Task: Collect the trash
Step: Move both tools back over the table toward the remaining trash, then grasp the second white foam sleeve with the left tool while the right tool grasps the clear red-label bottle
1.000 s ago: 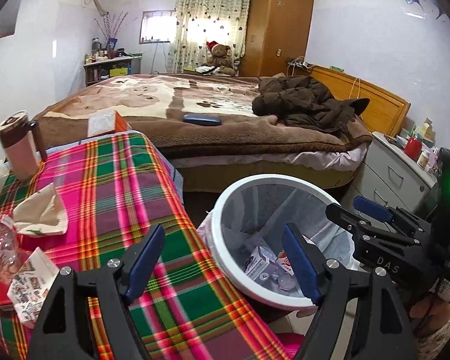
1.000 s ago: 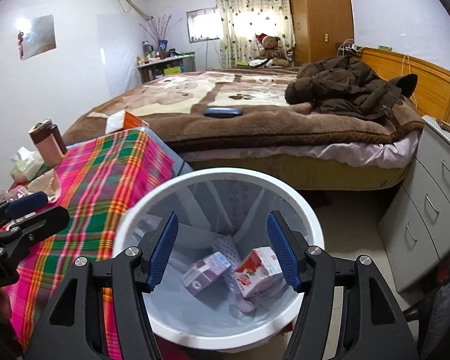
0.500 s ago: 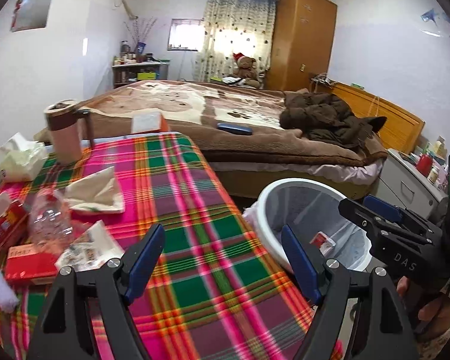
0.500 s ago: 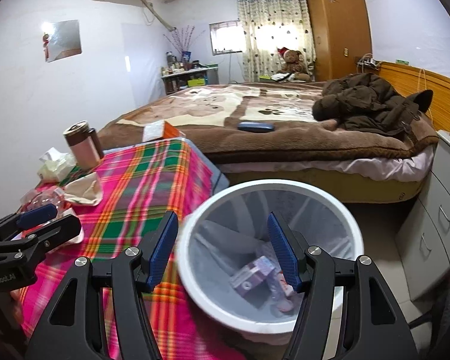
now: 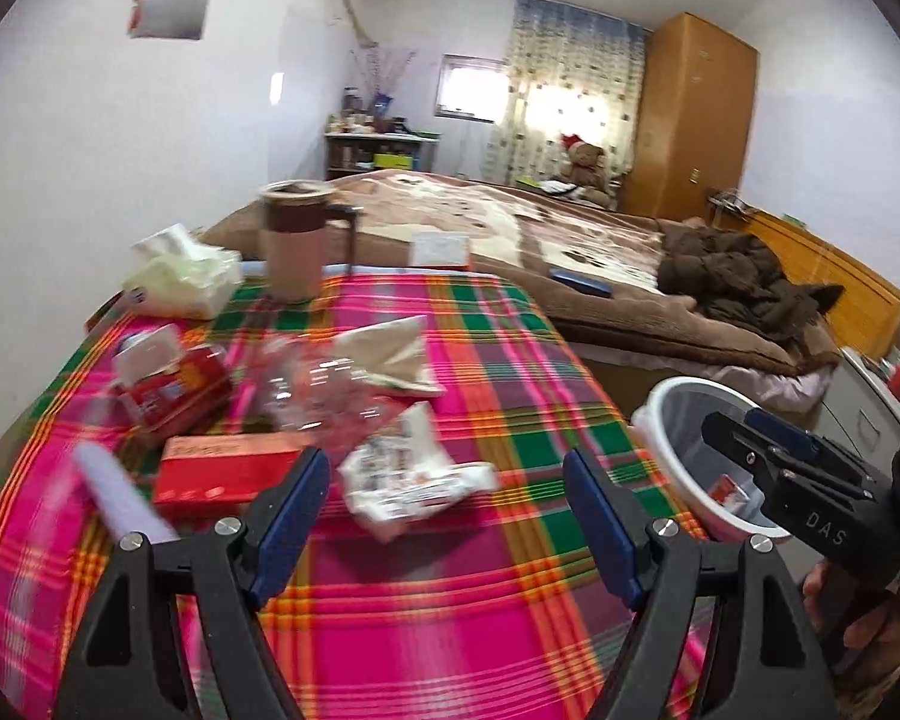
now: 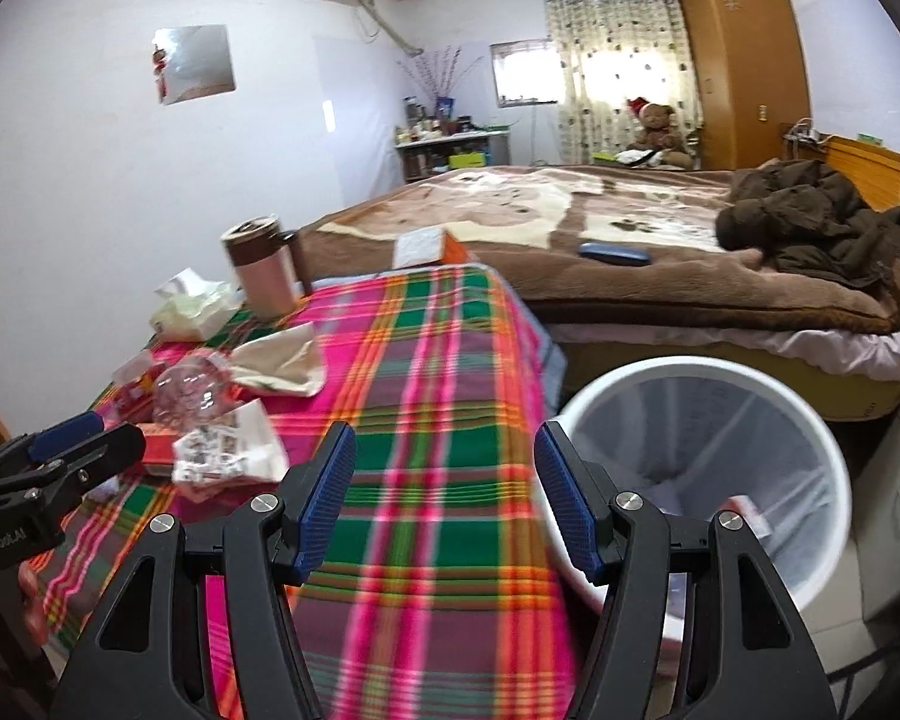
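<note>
In the left wrist view I am holding the left tongs (image 5: 447, 516) released and empty above the plaid desk (image 5: 450, 600). Just past them a crumpled printed wrapper (image 5: 411, 480) is lying, with a red box (image 5: 222, 474), a clear plastic bottle (image 5: 324, 390) and a folded tissue (image 5: 390, 354) beside it. This view alone is showing the white tube (image 5: 120, 498) at the left and, at the right, the right tongs (image 5: 774, 450) in front of the trash bin (image 5: 678, 420).

In the right wrist view the right tongs (image 6: 444, 504) are also released and empty, over the desk edge, and the bin (image 6: 690, 384) is showing its lined inside, standing on the floor just beside the desk. The left tongs (image 6: 72, 441) are near the wrapper (image 6: 222, 450).

A second ago both pairs of tongs were pointing at the bin; now they are facing the trash on the desk.
</note>
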The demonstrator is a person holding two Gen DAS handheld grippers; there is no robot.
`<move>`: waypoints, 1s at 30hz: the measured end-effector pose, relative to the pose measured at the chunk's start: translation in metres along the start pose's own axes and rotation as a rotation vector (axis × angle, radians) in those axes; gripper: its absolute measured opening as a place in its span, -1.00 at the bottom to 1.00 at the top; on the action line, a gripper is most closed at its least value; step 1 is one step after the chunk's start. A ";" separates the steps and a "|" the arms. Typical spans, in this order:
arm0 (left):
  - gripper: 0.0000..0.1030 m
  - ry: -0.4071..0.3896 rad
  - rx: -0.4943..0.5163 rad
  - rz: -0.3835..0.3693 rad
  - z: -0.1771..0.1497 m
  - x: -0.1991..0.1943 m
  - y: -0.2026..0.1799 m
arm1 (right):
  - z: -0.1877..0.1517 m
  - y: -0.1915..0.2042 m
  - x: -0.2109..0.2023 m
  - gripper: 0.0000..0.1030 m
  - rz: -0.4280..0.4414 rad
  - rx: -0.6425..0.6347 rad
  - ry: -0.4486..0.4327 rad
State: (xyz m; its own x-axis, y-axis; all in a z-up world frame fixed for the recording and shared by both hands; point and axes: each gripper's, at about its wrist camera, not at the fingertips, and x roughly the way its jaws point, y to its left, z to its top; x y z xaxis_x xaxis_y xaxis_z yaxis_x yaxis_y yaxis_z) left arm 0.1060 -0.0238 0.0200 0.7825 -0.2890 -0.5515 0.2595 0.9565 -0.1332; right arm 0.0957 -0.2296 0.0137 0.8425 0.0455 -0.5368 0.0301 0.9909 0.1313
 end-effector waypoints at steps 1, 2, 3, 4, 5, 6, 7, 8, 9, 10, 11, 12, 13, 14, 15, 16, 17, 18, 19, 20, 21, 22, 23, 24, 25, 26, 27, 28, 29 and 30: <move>0.58 -0.001 -0.009 0.013 -0.001 -0.002 0.007 | -0.001 0.005 0.002 0.23 0.010 -0.004 0.004; 0.58 0.001 -0.019 0.029 -0.003 -0.003 0.014 | -0.002 0.009 0.004 0.23 0.021 -0.007 0.008; 0.58 0.003 -0.028 0.044 -0.004 -0.004 0.021 | -0.003 0.014 0.006 0.23 0.030 -0.010 0.014; 0.58 0.004 -0.040 0.061 -0.006 -0.006 0.028 | -0.003 0.018 0.010 0.23 0.041 -0.014 0.025; 0.58 0.003 -0.047 0.078 -0.008 -0.008 0.036 | -0.004 0.022 0.012 0.23 0.047 -0.014 0.031; 0.58 0.003 -0.053 0.095 -0.010 -0.009 0.043 | -0.005 0.026 0.014 0.23 0.056 -0.014 0.037; 0.58 0.004 -0.061 0.113 -0.013 -0.011 0.051 | -0.006 0.030 0.017 0.23 0.067 -0.015 0.046; 0.58 0.005 -0.069 0.132 -0.015 -0.012 0.059 | -0.007 0.034 0.017 0.23 0.073 -0.017 0.049; 0.58 0.009 -0.080 0.147 -0.016 -0.012 0.065 | -0.008 0.038 0.019 0.23 0.080 -0.022 0.056; 0.58 0.014 -0.100 0.159 -0.018 -0.012 0.075 | -0.009 0.043 0.023 0.23 0.085 -0.030 0.069; 0.58 0.015 -0.116 0.169 -0.019 -0.012 0.082 | -0.009 0.048 0.025 0.23 0.090 -0.036 0.074; 0.58 0.014 -0.127 0.178 -0.020 -0.012 0.088 | -0.009 0.053 0.027 0.23 0.099 -0.044 0.078; 0.58 0.017 -0.133 0.187 -0.021 -0.013 0.095 | -0.009 0.058 0.029 0.23 0.102 -0.050 0.081; 0.58 0.021 -0.140 0.199 -0.022 -0.012 0.101 | -0.009 0.064 0.031 0.23 0.107 -0.058 0.083; 0.58 0.026 -0.144 0.206 -0.023 -0.011 0.105 | -0.008 0.069 0.033 0.23 0.115 -0.066 0.082; 0.58 0.038 -0.153 0.215 -0.024 -0.009 0.111 | -0.006 0.074 0.035 0.23 0.125 -0.075 0.087; 0.58 0.043 -0.164 0.219 -0.026 -0.008 0.116 | -0.004 0.078 0.037 0.23 0.130 -0.081 0.089; 0.58 0.046 -0.176 0.218 -0.026 -0.007 0.121 | -0.002 0.082 0.039 0.23 0.138 -0.087 0.091; 0.58 0.055 -0.186 0.217 -0.027 -0.006 0.127 | 0.001 0.088 0.042 0.23 0.150 -0.095 0.095; 0.58 0.064 -0.194 0.222 -0.028 -0.003 0.132 | 0.003 0.092 0.044 0.23 0.157 -0.103 0.096; 0.58 0.069 -0.196 0.230 -0.030 -0.002 0.134 | 0.006 0.096 0.046 0.23 0.165 -0.113 0.095; 0.58 0.075 -0.204 0.241 -0.031 -0.001 0.139 | 0.008 0.101 0.048 0.23 0.170 -0.123 0.094; 0.58 0.077 -0.213 0.245 -0.032 -0.001 0.142 | 0.011 0.105 0.051 0.23 0.172 -0.133 0.094; 0.58 0.078 -0.220 0.247 -0.034 -0.001 0.146 | 0.013 0.110 0.054 0.23 0.179 -0.142 0.095; 0.58 0.079 -0.231 0.252 -0.036 -0.001 0.150 | 0.016 0.114 0.057 0.23 0.185 -0.152 0.099; 0.58 0.083 -0.237 0.254 -0.037 0.000 0.152 | 0.018 0.118 0.059 0.23 0.184 -0.161 0.098; 0.58 0.090 -0.242 0.257 -0.038 0.002 0.155 | 0.020 0.121 0.060 0.23 0.185 -0.172 0.095; 0.58 0.099 -0.250 0.263 -0.038 0.004 0.158 | 0.023 0.126 0.063 0.23 0.187 -0.187 0.095; 0.58 0.106 -0.263 0.260 -0.039 0.005 0.159 | 0.024 0.129 0.066 0.23 0.187 -0.194 0.095; 0.58 0.111 -0.280 0.244 -0.038 0.008 0.163 | 0.026 0.132 0.069 0.23 0.190 -0.201 0.099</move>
State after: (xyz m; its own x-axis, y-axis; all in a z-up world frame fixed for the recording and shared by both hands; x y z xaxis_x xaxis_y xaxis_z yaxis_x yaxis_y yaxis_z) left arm 0.1331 0.1308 -0.0374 0.7324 -0.0603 -0.6782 -0.1031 0.9748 -0.1980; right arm 0.1718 -0.0994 0.0159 0.7662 0.2347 -0.5982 -0.2383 0.9683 0.0747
